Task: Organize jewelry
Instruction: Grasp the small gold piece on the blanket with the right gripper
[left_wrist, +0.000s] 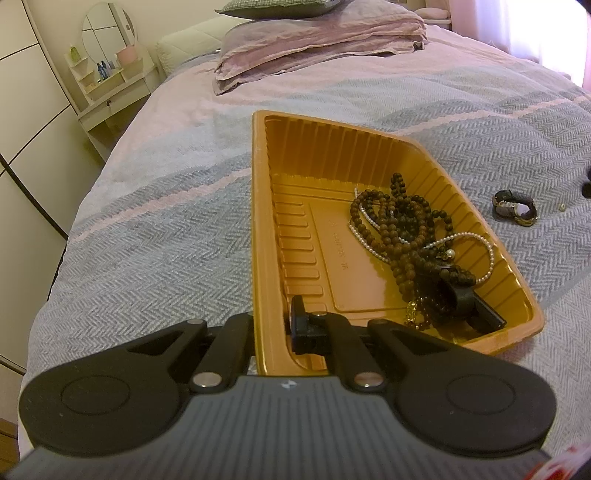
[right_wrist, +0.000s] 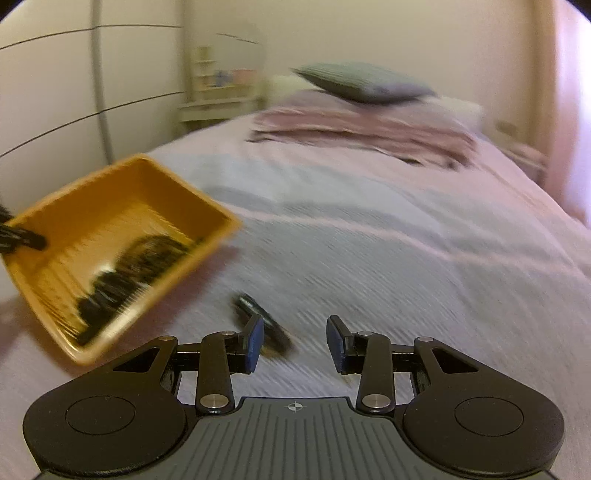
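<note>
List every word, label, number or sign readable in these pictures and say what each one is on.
Embossed lettering on the floor of the orange tray: a short string of raised characters, too small and faint to read.
Small round crosshair mark on the left gripper body: a symbol, no text.
The same mark on the right gripper body: no text.
Nothing else readable; the right wrist view is motion-blurred.

My left gripper (left_wrist: 271, 325) and right gripper (right_wrist: 295, 341) match — matte black linkage arms, silver pivot pins, round discs each side, ribbed grey body with crosshair mark; right pads (right_wrist: 255, 343) blue.
</note>
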